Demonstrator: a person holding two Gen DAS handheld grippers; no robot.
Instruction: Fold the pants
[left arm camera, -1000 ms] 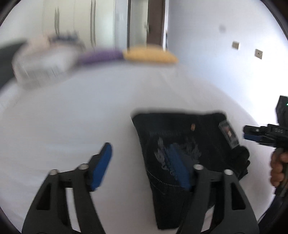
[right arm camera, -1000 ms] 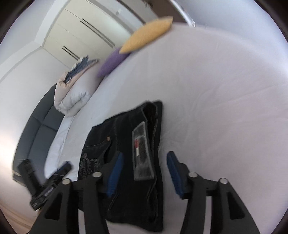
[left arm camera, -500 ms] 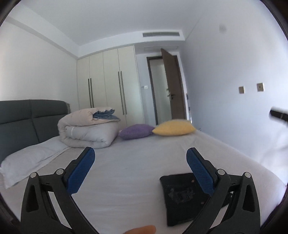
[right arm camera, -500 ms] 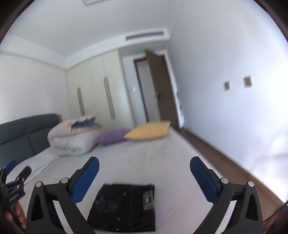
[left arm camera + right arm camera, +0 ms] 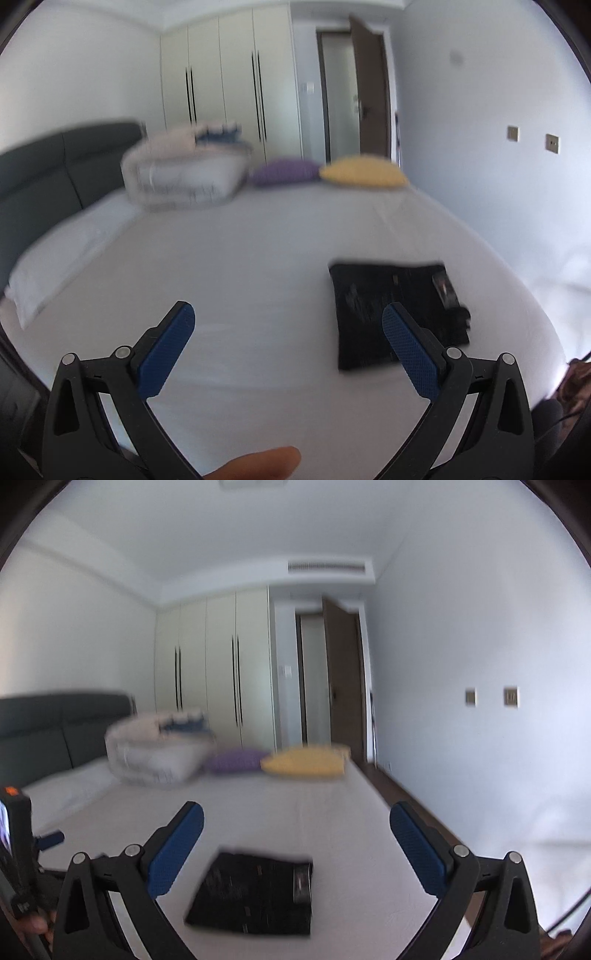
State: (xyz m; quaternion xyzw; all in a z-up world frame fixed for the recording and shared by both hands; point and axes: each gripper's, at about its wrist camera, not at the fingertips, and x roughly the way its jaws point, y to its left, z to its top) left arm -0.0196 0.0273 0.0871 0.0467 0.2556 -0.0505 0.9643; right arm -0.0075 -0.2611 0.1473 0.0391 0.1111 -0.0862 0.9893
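Note:
The dark pants lie folded into a compact rectangle on the white bed, with a light tag near their right edge. In the right wrist view the same folded pants rest flat below and ahead of me. My left gripper hovers open above the sheet, to the left of the pants, with nothing between its blue pads. My right gripper is raised well above the bed, open wide and empty. Neither gripper touches the cloth.
A folded duvet, a purple pillow and a yellow pillow sit at the far end. A grey headboard lines the left side, wardrobes and an open door stand behind. A fingertip shows at the bottom edge.
Both grippers opened wide and drew back and up from the pants, leaving them folded on the bed. Both views swung from looking down at the cloth to looking across the room.

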